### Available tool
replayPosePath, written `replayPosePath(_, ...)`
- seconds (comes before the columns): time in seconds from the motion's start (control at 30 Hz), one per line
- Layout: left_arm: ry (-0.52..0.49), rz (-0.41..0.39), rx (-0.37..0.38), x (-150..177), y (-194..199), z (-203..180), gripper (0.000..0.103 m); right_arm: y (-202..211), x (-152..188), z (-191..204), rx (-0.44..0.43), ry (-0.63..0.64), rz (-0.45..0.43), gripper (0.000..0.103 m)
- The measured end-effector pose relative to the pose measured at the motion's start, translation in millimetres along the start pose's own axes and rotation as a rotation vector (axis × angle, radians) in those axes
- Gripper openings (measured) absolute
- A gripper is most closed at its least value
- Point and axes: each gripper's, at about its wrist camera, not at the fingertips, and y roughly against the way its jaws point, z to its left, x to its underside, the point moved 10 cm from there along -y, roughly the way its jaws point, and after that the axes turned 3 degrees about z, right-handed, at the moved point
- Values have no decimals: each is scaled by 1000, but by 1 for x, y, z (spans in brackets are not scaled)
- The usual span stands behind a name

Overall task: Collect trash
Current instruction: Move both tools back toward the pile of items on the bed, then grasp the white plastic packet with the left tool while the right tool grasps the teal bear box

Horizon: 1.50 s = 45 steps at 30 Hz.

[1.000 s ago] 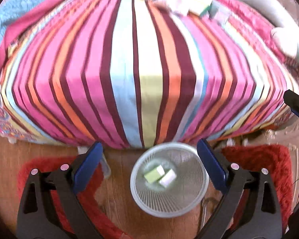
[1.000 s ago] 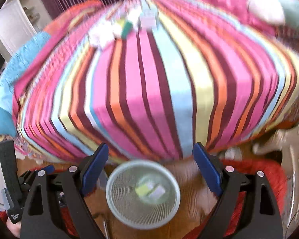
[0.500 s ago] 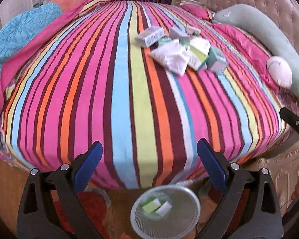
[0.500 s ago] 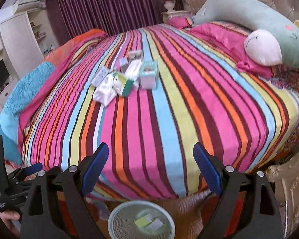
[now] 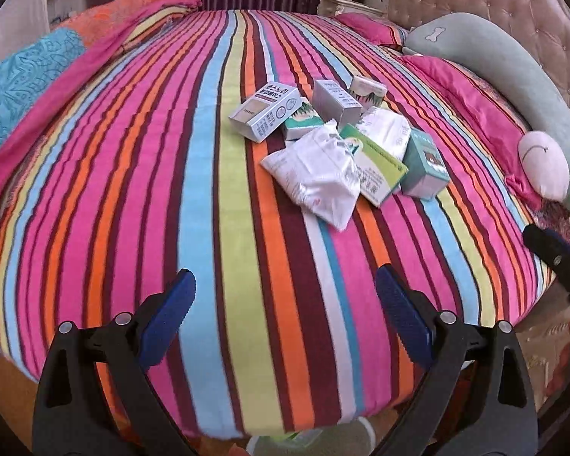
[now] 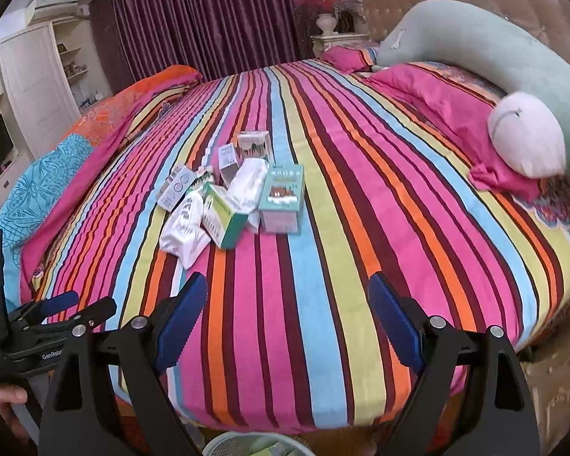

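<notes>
- Hovering over the near edge of the striped bed (image 5: pixel 209 174), left gripper (image 5: pixel 285 304) and right gripper (image 6: pixel 288 306) both have jaws apart, empty.
- Trash boxes and packets (image 5: pixel 334 140) lie heaped mid-bed, far from both.
- Mesh bin (image 6: pixel 247 446) sits below, at the near edge.

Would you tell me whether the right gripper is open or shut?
Open: the right gripper has blue pads wide apart with only the striped bedspread between them.

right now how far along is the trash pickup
Done: a few pieces already lie in the mesh bin at the bed's foot. In hand: nothing; left gripper and right gripper are open and empty. Left: the pile of boxes and packets on the striped bedspread.
</notes>
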Motion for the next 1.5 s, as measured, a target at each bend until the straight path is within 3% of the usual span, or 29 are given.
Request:
replayPosePath(0.17,39,37,81,-18,-17,-8,96,-19,-17,0,1,-1,15,83)
replayPosePath(0.83,65,123,81,-83,-95,-14,96,-93,-57,1,12,61,75,83)
replayPosePath(1.07,68,165,64,-86,-120,-14,96,-118,-66,0,50,77,104,83)
replayPosePath(1.2,69,179,18,-86,-133,-8,96,-139,-66,1,64,74,130,83)
replayPosePath(1.33,118,189,42,-85,-137,-4,96,-154,-63,-2,69,69,157,83)
replayPosePath(1.37,125,187,17,-85,-137,0,96,-157,-63,-3,70,67,163,83)
replayPosePath(1.4,123,185,-27,-84,-137,4,95,-160,-60,-3,69,63,174,82)
replayPosePath(1.47,109,190,-75,-79,-139,10,78,-161,-59,-6,68,60,178,82)
replayPosePath(1.5,95,180,-82,-78,-138,10,77,-161,-57,-5,57,58,185,81)
